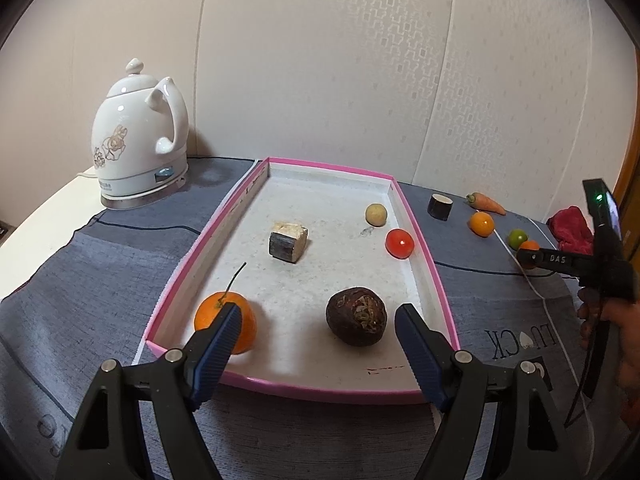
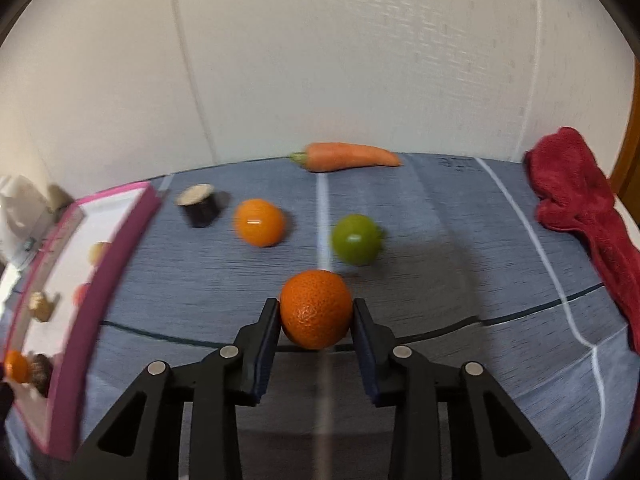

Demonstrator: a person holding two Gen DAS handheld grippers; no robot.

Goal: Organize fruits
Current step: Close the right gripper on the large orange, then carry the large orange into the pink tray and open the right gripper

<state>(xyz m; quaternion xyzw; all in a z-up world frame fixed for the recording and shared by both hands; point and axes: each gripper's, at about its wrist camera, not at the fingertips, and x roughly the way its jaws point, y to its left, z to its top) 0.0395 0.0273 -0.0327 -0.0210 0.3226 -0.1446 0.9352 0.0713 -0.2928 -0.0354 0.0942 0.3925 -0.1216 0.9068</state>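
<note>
Writing: "LUCK" is woven into the grey-blue cloth (image 1: 500, 288) just right of the pink-rimmed tray (image 1: 434, 280); "DAS" shows on the right gripper's black body; small print on the base of the white kettle (image 1: 138, 136) is too fine to read.
Right gripper (image 2: 316, 316): jaws closed snugly on a pebbly-skinned orange mandarin (image 2: 316, 308), held well right of the tray.
Left gripper (image 1: 318, 316): jaws spread wide, gripping nothing, over the tray's near end.
In the tray: stemmed orange (image 1: 226, 322), dark wrinkled fruit (image 1: 356, 316), red tomato (image 1: 399, 243), pale round fruit (image 1: 376, 215), cut block (image 1: 288, 241).
Right of the tray: glossy orange fruit (image 2: 259, 222), green fruit (image 2: 356, 239), carrot (image 2: 346, 156), dark cut stub (image 2: 199, 205), red towel (image 2: 580, 204).
</note>
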